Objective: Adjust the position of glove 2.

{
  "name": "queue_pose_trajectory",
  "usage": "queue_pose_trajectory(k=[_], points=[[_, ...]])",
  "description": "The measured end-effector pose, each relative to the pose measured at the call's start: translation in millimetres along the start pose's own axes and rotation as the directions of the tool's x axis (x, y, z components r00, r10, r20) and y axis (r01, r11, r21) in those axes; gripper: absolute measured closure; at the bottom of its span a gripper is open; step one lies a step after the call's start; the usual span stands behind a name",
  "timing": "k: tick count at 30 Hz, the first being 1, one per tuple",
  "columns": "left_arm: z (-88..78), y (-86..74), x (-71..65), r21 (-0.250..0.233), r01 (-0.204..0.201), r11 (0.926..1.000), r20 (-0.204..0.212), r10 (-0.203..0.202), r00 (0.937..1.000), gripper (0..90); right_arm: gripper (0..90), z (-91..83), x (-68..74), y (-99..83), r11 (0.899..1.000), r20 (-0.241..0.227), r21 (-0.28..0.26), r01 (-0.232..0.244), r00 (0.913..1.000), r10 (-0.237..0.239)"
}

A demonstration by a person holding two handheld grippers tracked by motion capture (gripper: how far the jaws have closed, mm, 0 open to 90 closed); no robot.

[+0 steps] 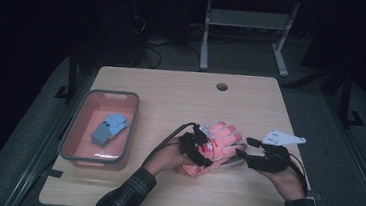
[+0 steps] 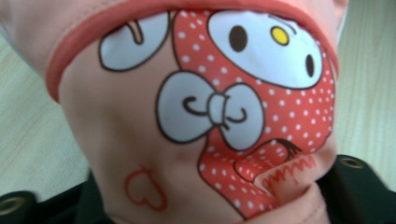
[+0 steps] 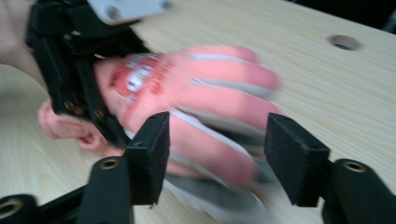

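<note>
A pink glove (image 1: 224, 135) with a cartoon print lies at the middle of the wooden table (image 1: 171, 94). My left gripper (image 1: 202, 144) is shut on its cuff end. In the left gripper view the bunched glove (image 2: 140, 140) is squeezed between the two black jaws at the bottom corners. My right gripper (image 1: 246, 147) stands just right of the glove with its jaws apart. In the right gripper view the glove's fingers (image 3: 215, 88) lie in front of and between the open pads (image 3: 149, 154), which do not press on them. The left gripper (image 3: 84, 88) clamps the glove at upper left there.
A pink bin with a grey rim (image 1: 70, 133) stands at the table's left and holds a blue glove (image 1: 111, 129). A round cable hole (image 1: 222, 86) is near the far edge. Beyond the table are a dark floor and a white stand (image 1: 248, 23).
</note>
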State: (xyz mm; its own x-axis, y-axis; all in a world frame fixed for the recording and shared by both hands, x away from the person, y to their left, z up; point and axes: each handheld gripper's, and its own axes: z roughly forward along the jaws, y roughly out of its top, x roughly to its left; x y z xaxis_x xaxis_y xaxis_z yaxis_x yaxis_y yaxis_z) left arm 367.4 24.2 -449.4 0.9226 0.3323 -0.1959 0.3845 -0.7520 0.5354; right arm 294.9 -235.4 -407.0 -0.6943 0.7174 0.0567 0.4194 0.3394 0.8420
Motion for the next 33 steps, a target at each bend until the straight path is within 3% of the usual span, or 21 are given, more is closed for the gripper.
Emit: queue_pose_trajectory(k=[4,9,17,22,26,33], points=[[-5.6,-1.1,2.4,-0.005,0.013,0.9999,0.017,-0.013,0.9998,50.8,33.6,-8.4,-8.6,-17.2,0.999,0.031,0.031,-0.033,0.9990,0.032],[-14.3,-4.1,3.6,-0.028,0.048,0.9985,0.059,-0.046,0.9972,55.8,30.8,-3.9,-13.6,-37.8,0.993,0.068,0.101,-0.058,0.9964,0.051],[-31.1,-8.0,10.2,-0.047,0.079,0.9957,0.053,-0.077,0.9956,57.3,24.9,8.1,-16.9,-47.3,0.984,0.091,0.164,-0.076,0.9940,0.062],[-50.6,-7.6,11.1,-0.083,0.098,0.9917,0.045,-0.095,0.9945,57.3,18.1,18.4,-18.6,-54.4,0.974,0.097,0.207,-0.087,0.9929,0.068],[-65.6,-7.1,11.5,-0.099,0.099,0.9901,0.034,-0.096,0.9948,57.2,14.4,23.5,-18.1,-58.0,0.973,0.102,0.219,-0.075,0.9933,0.054],[-87.8,-10.2,12.0,-0.143,0.131,0.9810,0.017,-0.130,0.9914,57.0,13.8,28.0,-16.8,-59.8,0.969,0.112,0.238,-0.059,0.9931,0.033]])
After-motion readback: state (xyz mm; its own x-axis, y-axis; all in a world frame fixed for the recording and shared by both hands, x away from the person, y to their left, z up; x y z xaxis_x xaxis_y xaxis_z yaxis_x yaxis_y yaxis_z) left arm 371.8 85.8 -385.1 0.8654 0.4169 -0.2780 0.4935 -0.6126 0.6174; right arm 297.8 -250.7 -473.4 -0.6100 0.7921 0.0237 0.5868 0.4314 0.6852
